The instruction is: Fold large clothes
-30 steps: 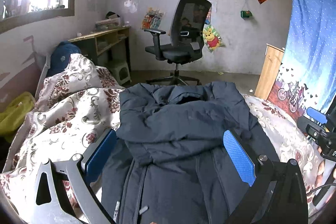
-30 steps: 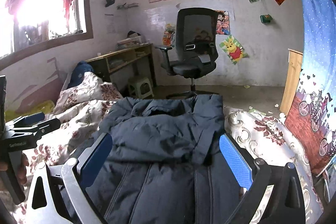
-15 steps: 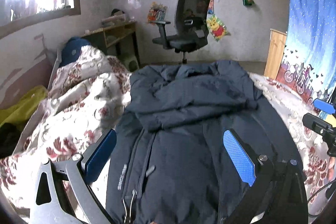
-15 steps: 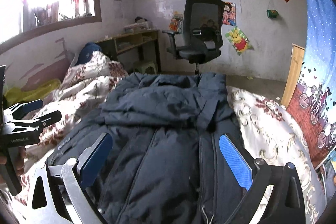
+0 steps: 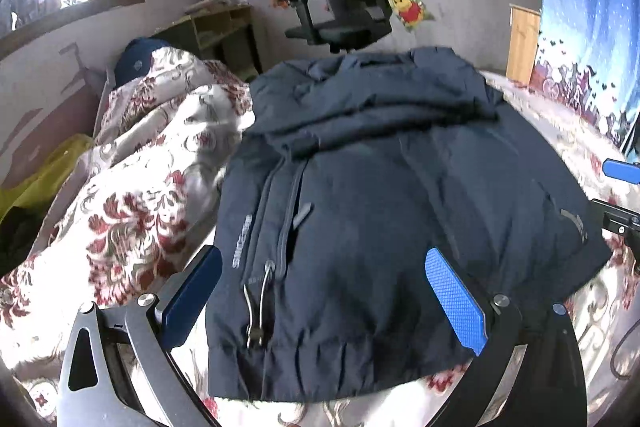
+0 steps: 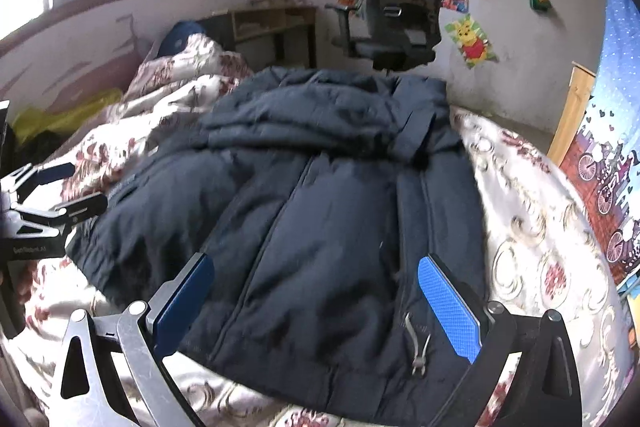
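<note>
Spread across the bed [image 5: 132, 211], a dark navy padded jacket [image 5: 392, 211] lies with its hem toward the cameras and its collar end toward the far wall. Its upper part is bunched into a thick fold across the chest, and a zipper [image 5: 294, 195] runs down the front with a cord loop [image 5: 258, 301] hanging near the hem. Under the jacket the bed carries a cream quilt with red floral print, rumpled into a mound to the jacket's left. The left gripper [image 5: 320, 301] hovers over the hem end of the jacket, its 2 blue-padded fingers [image 5: 456, 301] spread wide with nothing between them; whether they touch the cloth cannot be told. The right gripper [image 6: 316, 303] likewise sits above the jacket's hem, fingers [image 6: 448, 307] wide apart and holding nothing, with a zipper pull [image 6: 418, 345] lying just beside its right finger. In the right wrist view the left gripper shows at the jacket's left edge, and in the left wrist view a tip of the right gripper shows at the jacket's right edge. Beyond the jacket's collar stands a black office chair [image 6: 400, 11], with a wooden desk [image 6: 272, 23] to its left. A blue curtain [image 5: 588, 27] hangs to the jacket's right.
</note>
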`<action>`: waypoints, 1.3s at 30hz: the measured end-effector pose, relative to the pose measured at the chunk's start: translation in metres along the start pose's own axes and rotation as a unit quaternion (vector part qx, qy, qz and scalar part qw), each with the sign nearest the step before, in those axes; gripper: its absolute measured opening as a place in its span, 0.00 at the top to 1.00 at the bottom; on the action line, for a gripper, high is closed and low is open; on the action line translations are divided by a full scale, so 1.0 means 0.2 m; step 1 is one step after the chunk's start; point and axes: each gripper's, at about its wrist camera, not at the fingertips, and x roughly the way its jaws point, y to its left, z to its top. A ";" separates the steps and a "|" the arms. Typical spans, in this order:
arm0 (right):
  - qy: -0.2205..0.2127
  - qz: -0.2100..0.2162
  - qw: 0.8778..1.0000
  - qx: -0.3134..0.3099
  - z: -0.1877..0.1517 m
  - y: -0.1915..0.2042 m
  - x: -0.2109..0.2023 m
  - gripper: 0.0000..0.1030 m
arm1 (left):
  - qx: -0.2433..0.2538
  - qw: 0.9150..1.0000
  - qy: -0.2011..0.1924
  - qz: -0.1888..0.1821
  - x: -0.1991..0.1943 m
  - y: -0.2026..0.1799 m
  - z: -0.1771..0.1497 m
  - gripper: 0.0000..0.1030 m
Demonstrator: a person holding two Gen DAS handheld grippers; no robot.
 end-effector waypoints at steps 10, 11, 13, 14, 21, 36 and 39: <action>0.044 -0.003 0.999 0.011 -0.15 0.02 0.07 0.00 | 0.008 1.000 0.028 -0.006 0.00 0.05 -0.18 0.03; 0.050 -0.004 0.999 0.010 -0.17 0.02 0.08 0.00 | 0.014 0.999 0.029 -0.013 -0.01 0.05 -0.20 0.03; 0.063 -0.007 0.998 0.007 -0.20 0.02 0.09 0.00 | 0.031 0.999 0.030 -0.022 -0.03 0.04 -0.24 0.03; 0.069 -0.009 0.998 0.005 -0.22 0.02 0.10 0.00 | 0.045 0.998 0.031 -0.028 -0.04 0.03 -0.26 0.03; 0.109 -0.015 0.994 -0.005 -0.32 0.02 0.15 0.00 | 0.083 0.994 0.050 -0.048 -0.01 0.00 -0.39 0.03; 0.176 -0.031 0.984 -0.007 -0.45 -0.04 0.24 0.00 | 0.123 0.991 0.058 0.001 0.10 -0.04 -0.53 0.03; 0.186 -0.041 0.981 -0.026 -0.48 -0.03 0.24 0.00 | 0.136 0.989 0.047 0.013 0.11 -0.07 -0.54 0.03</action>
